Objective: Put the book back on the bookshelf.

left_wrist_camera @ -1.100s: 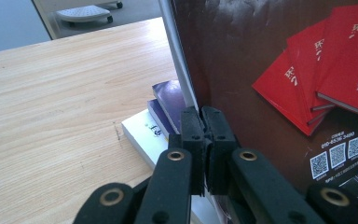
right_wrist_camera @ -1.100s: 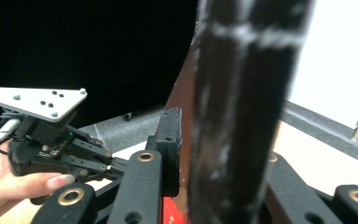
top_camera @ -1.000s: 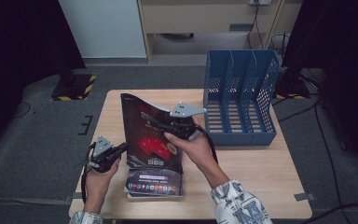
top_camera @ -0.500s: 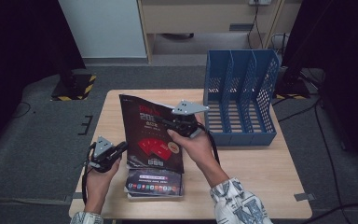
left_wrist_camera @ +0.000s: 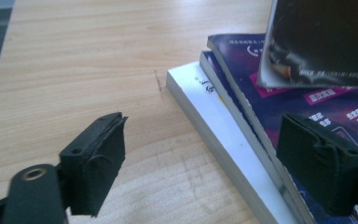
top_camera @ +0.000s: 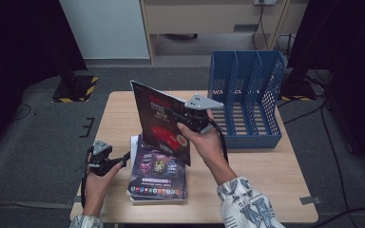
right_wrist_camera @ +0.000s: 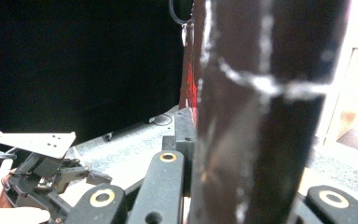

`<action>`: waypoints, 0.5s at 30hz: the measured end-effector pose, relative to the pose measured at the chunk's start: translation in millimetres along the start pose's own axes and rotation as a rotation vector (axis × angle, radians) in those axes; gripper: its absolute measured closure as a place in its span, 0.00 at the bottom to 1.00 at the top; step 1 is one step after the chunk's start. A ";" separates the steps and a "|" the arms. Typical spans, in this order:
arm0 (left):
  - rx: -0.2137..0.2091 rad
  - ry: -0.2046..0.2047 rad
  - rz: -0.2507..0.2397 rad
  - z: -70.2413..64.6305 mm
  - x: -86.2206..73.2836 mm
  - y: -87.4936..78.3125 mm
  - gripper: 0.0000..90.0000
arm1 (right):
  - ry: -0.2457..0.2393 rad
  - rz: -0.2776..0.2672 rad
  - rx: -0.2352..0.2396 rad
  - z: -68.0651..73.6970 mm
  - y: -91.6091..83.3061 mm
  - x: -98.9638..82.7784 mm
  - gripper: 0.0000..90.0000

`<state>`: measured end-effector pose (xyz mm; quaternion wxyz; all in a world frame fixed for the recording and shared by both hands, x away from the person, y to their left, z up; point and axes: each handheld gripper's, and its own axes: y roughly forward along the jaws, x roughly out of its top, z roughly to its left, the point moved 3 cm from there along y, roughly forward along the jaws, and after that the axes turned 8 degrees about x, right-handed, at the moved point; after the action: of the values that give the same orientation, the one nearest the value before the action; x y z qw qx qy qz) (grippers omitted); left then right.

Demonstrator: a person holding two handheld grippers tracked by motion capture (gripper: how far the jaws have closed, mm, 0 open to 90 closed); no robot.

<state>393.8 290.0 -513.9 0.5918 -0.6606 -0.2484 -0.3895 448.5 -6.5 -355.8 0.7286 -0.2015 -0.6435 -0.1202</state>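
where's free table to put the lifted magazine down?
Bare wood: the far-left corner of the table beyond the stack of magazines; the near-right stretch in front of the blue file rack. Crowded: near-left, where the open left gripper sits by the stack, and centre, where the right gripper holds the black-and-red magazine.

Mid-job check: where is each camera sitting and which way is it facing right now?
High view: above the person's side, facing forward and down on the table; both forearms show, right claw gripping the raised magazine.
Left gripper view: on the left claw, facing across the table at the stack; its jaws, just opened, hold nothing.
Right gripper view: on the right claw, along its jaws at the magazine.
Shared: the left claw and the magazine.
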 end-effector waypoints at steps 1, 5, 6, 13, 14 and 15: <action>0.000 -0.002 0.004 0.3 -0.4 0.8 0.15 | -0.001 0.001 -0.004 -0.8 0.0 0.5 0.97; -0.007 -0.010 0.018 1.5 -2.6 3.3 0.08 | 0.001 -0.004 -0.019 -4.0 0.2 2.7 0.97; -0.011 -0.007 0.028 2.0 -4.6 4.3 0.08 | 0.003 -0.007 -0.024 -4.7 0.2 3.4 0.97; -0.014 -0.008 0.038 2.8 -7.1 6.9 0.07 | -0.002 -0.013 -0.058 -11.5 -1.5 8.2 0.97; -0.008 -0.007 0.041 3.2 -7.7 7.5 0.07 | -0.002 -0.015 -0.063 -12.3 -2.1 8.7 0.97; -0.006 -0.010 0.045 3.5 -8.1 8.0 0.07 | 0.000 -0.017 -0.066 -13.3 -2.9 9.4 0.97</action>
<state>396.2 293.1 -525.2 0.5970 -0.6698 -0.2356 -0.3734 460.4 -14.2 -347.2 0.7204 -0.2201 -0.6409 -0.1476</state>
